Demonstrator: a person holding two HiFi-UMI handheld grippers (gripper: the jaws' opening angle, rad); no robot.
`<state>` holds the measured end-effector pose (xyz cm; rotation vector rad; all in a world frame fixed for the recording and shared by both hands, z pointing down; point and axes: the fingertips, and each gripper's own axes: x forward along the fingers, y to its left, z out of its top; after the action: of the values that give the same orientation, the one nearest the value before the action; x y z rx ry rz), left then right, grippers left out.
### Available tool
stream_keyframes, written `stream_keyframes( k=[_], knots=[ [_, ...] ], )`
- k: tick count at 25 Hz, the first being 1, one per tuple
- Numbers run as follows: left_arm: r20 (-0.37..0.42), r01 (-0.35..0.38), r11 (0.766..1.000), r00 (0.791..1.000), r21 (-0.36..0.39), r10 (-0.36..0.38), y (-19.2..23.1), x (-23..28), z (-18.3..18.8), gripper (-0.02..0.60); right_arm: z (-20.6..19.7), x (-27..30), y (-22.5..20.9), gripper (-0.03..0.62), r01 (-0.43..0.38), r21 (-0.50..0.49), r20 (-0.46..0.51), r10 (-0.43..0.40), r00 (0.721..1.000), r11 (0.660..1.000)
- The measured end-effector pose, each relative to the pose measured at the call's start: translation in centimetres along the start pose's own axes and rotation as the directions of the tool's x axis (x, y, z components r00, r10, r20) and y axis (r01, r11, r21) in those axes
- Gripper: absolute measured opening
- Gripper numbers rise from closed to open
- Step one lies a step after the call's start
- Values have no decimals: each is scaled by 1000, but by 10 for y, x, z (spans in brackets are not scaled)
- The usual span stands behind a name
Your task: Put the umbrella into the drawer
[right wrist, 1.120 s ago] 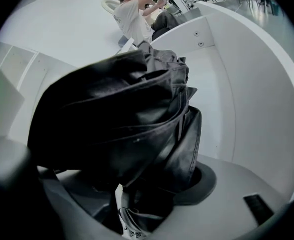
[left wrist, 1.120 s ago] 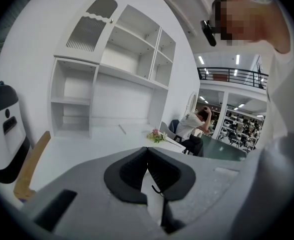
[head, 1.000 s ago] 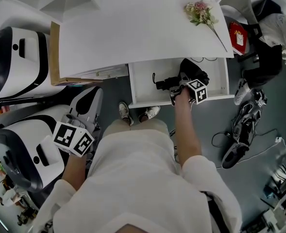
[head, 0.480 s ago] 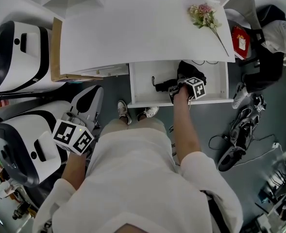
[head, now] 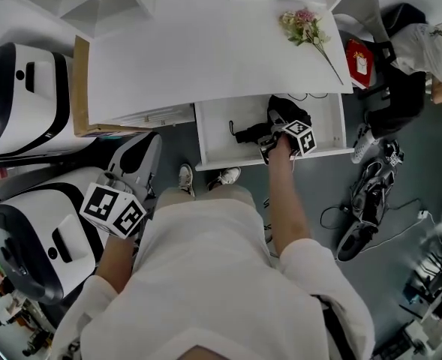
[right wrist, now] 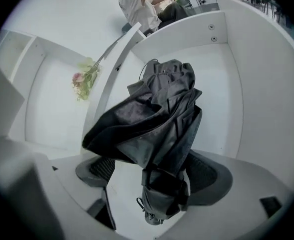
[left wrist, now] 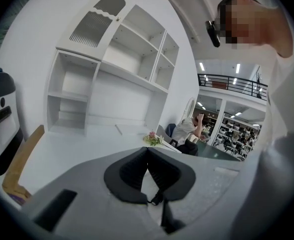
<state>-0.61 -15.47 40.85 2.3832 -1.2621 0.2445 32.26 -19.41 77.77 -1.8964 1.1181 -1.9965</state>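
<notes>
**A:** Where is the umbrella?

**B:** The umbrella [right wrist: 156,119] lies inside the open drawer [right wrist: 226,84]. It is black and folded, and its loose cloth is bunched toward the drawer's back. Its tied end points toward the drawer's front edge.

**A:** Does the right gripper have it?

**B:** The right gripper [right wrist: 154,173] reaches over the drawer's front edge. Its jaws have just been opening and now stand spread wide. The umbrella's tied end sits between them. One pad [right wrist: 103,168] stands clear of the cloth. The other is partly behind the cloth, so I cannot tell whether it touches.

**A:** And the left gripper?

**B:** The left gripper [left wrist: 147,156] is well outside the drawer, off to the person's left and nearer the body than the drawer front. Its fingers are pressed together at the tips, with nothing between them.

**A:** What else is near the drawer?

**B:** The drawer is pulled out from under a white desk [head: 205,58]. A sprig of flowers [head: 305,27] lies on the desk, above the drawer's right end. The person's shoes [head: 205,177] stand on the floor just in front of the drawer.
</notes>
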Motion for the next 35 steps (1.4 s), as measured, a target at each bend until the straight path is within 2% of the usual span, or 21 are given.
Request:
stream_keyframes(
  k=[8, 11, 13, 15, 18, 20, 22, 24, 28, 35],
  knots=[
    [40, 85, 996, 996, -10, -84, 17, -15, 6, 14, -2, -36, 29, 426, -83, 10, 73, 82, 994, 997],
    [62, 128, 992, 990, -5, -128, 25, -20, 11, 14, -13, -54, 56, 400, -174, -21, 70, 175, 982, 984],
    [80, 153, 988, 985, -3, -152, 27, -24, 16, 13, -24, -66, 82, 344, -296, -49, 49, 298, 953, 954],
    [93, 174, 985, 980, 13, -174, 29, -28, 19, 14, -33, -80, 105, 258, -408, -70, 45, 412, 910, 910],
    [85, 184, 978, 978, 96, -192, 31, -33, 18, 14, -45, -104, 127, 160, -505, -106, 64, 512, 856, 857],
    [78, 200, 971, 974, 129, -211, 33, -37, 16, 14, -54, -119, 132, 83, -520, -139, 77, 533, 843, 843],
    [80, 222, 966, 969, 129, -234, 37, -40, 16, 14, -63, -134, 136, 2, -524, -183, 91, 545, 834, 832],
    [86, 240, 962, 964, 129, -252, 41, -44, 17, 14, -75, -146, 140, 0, -515, -239, 83, 546, 833, 823],
    [92, 276, 951, 953, 141, -290, 49, -50, 18, 14, -97, -170, 145, 0, -443, -405, 55, 505, 861, 800],
    [102, 296, 942, 944, 157, -314, 72, -53, 14, 14, -115, -228, 183, 0, -393, -599, 127, 567, 814, 698]
  ],
)
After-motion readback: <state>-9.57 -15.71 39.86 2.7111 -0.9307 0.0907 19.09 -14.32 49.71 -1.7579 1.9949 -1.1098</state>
